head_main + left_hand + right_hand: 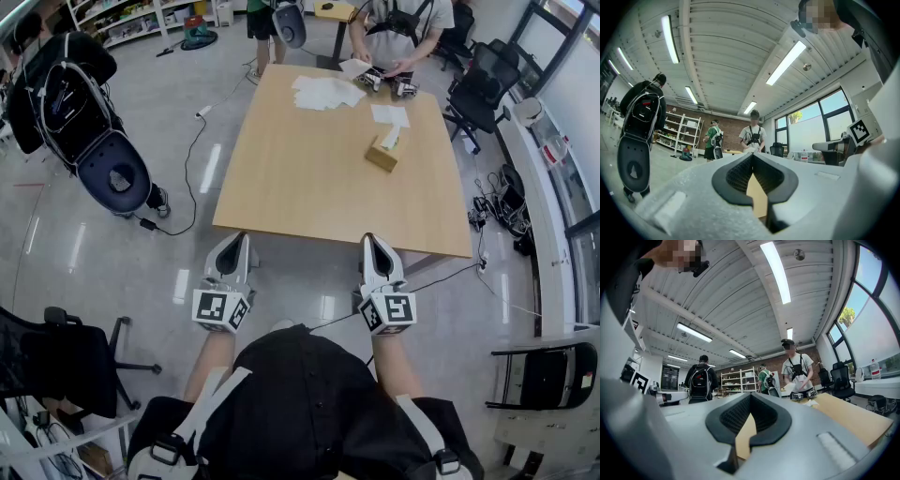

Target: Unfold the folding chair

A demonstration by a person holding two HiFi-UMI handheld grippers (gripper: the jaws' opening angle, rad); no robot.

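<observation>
Head view: left gripper (233, 242) and right gripper (376, 243) hover at the table (309, 169) edge, jaws together, holding nothing. The folding chair (544, 377) waits folded, far right. Best to turn there and part the jaws first.

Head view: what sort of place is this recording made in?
Probably a lab or workshop-type office: a big wooden table, black office chairs and stocked metal shelves against a brick wall.

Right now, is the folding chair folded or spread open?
Folded: the folding chair looks flat, with its seat tucked inside the frame.
</observation>
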